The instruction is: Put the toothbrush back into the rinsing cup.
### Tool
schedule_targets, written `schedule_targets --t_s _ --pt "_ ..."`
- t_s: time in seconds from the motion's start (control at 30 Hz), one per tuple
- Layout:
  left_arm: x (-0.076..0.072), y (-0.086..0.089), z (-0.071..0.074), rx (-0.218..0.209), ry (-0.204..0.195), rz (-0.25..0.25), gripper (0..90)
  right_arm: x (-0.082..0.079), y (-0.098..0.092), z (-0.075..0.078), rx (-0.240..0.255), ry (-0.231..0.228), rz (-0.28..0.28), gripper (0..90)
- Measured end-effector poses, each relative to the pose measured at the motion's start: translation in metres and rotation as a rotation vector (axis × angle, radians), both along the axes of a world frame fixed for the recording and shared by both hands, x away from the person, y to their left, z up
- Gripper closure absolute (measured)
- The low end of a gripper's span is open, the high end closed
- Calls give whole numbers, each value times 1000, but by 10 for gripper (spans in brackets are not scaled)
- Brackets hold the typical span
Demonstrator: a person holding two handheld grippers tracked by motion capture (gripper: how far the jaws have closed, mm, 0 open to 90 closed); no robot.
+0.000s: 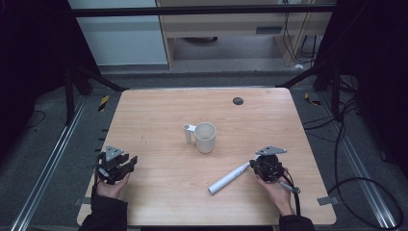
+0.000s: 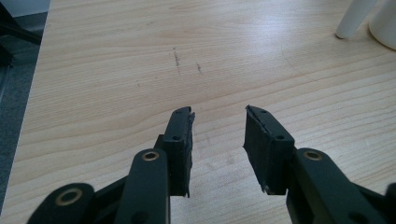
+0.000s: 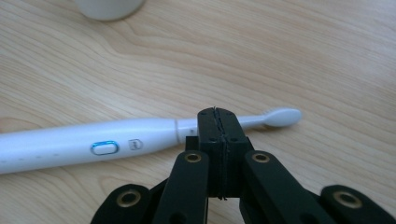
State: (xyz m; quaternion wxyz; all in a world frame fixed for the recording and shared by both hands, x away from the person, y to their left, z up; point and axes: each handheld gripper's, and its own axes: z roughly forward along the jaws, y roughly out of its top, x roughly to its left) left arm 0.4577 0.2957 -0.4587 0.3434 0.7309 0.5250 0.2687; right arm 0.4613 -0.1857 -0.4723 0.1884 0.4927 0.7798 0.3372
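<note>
We record a pale wood-grain table with dark scuff marks at upper centre of the left gripper view. The mug at frame centre is white. The toothbrush is white, with a blue-rimmed button at left of the right gripper view. Both grippers are black, with brass-coloured rivets. A black disc sits upper centre. The floor is grey.

White mug mid-table, electric toothbrush beside right gripper.
</note>
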Motion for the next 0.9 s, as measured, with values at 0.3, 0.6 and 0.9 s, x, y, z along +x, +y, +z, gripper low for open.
schedule_targets --t_s 0.3,0.6,0.9 --pt "0 1 1 -1 -1 0 612 1 32 9 52 -27 82 900" --pt "0 1 1 2 -1 -3 622 -5 56 8 67 -19 149 900" --pt "0 1 0 2 2 -6 630 -11 67 1 70 20 191 900"
